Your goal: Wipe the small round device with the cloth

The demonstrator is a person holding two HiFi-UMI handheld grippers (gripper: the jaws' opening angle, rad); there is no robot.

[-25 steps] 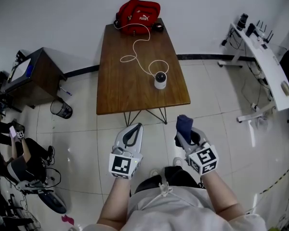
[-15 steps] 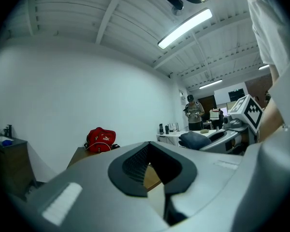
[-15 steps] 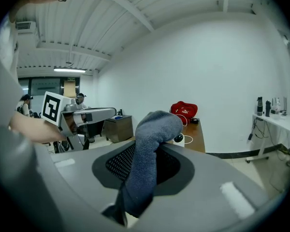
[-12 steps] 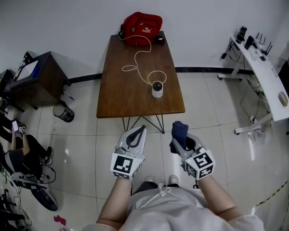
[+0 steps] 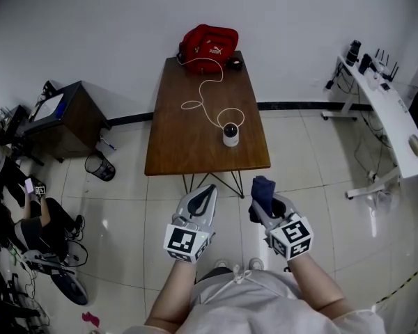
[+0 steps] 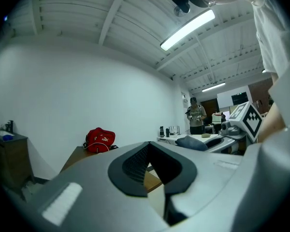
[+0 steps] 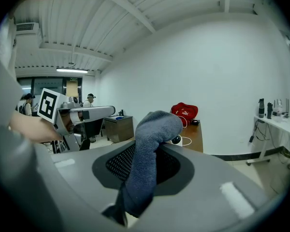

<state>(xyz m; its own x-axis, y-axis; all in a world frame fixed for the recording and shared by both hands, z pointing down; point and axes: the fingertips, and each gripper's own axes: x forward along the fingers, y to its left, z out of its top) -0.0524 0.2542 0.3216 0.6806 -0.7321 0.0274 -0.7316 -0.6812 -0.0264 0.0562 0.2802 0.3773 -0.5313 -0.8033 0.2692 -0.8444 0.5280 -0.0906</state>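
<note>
The right gripper (image 5: 267, 204) was clenched on the dark blue cloth (image 5: 262, 188), which stood up from between its jaws. The small round device (image 5: 230, 134) stood on the brown worktop (image 5: 184, 148), ahead of this gripper and well apart from it, near the closer edge. The left gripper (image 5: 201, 197) was beside the right one, its jaws closed together with nothing in them.

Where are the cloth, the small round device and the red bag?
cloth (image 7: 145, 163): right gripper view, its grey middle.
small round device (image 5: 230, 136): head view, its white body.
red bag (image 5: 209, 44): head view, its top.
</note>
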